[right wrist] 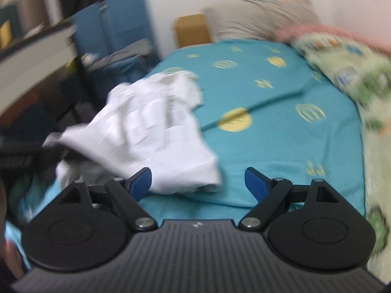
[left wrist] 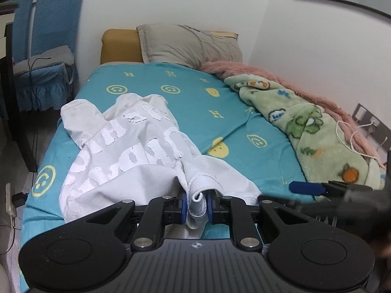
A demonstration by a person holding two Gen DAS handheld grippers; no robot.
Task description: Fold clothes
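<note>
Your left tool is pinching the ribbed edge of the crumpled white cotton shirt with raised white letters. The shirt lies on the bed with the teal sheet printed with yellow smiley faces. It stretches away from your left tool, long way pointing ahead and a bit to the left. Its far end is bunched up.

Your right tool is wide open and holds nothing. The shirt sits ahead of it and to its left, with a corner near its left finger. This view is blurry.

To the right of both tools, a fuzzy green blanket with cartoon pictures lies along the bed edge, with a fluffy pink blanket behind it. Far ahead is a grey pillow against the white wall. Off to the left stands a blue covered chair.
</note>
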